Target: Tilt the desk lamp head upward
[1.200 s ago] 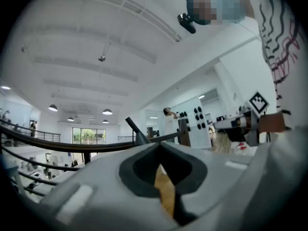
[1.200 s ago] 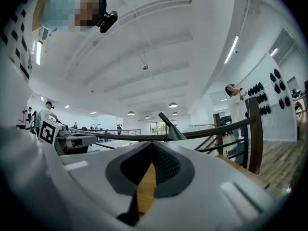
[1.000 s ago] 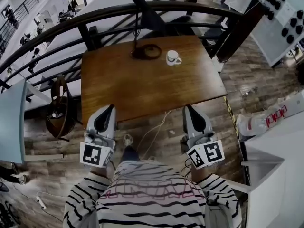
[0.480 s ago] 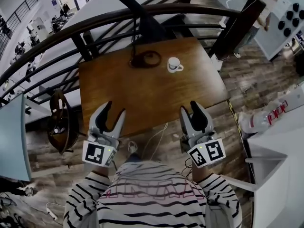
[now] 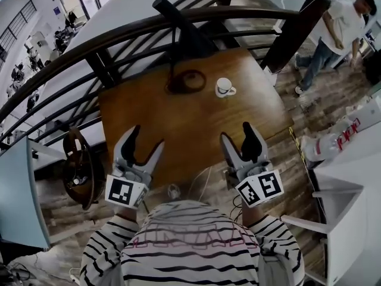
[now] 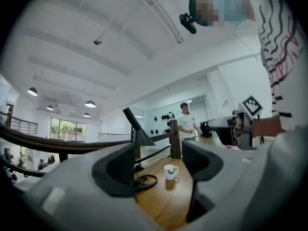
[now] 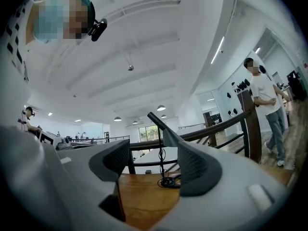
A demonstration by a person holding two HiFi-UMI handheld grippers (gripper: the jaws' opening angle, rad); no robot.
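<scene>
The black desk lamp (image 5: pixel 178 25) stands at the far edge of the wooden table (image 5: pixel 178 118), its cone head (image 6: pixel 142 137) angled down above a round base with coiled cord (image 5: pixel 185 81). In the right gripper view the lamp head (image 7: pixel 169 134) shows just above the right-hand jaw. My left gripper (image 5: pixel 146 139) and right gripper (image 5: pixel 237 134) hover over the table's near edge, far from the lamp. The jaws of both have just been opening, and nothing is between them.
A white mug (image 5: pixel 224 87) sits right of the lamp base. A dark curved railing (image 5: pixel 119 37) runs behind the table. A person (image 5: pixel 333 31) stands at the far right, a white counter (image 5: pixel 351 177) at right, a round chair (image 5: pixel 77 165) at left.
Both grippers have moved forward from in front of the table to over its near edge. Their jaws went from shut to open. A person has come into view at the top right.
</scene>
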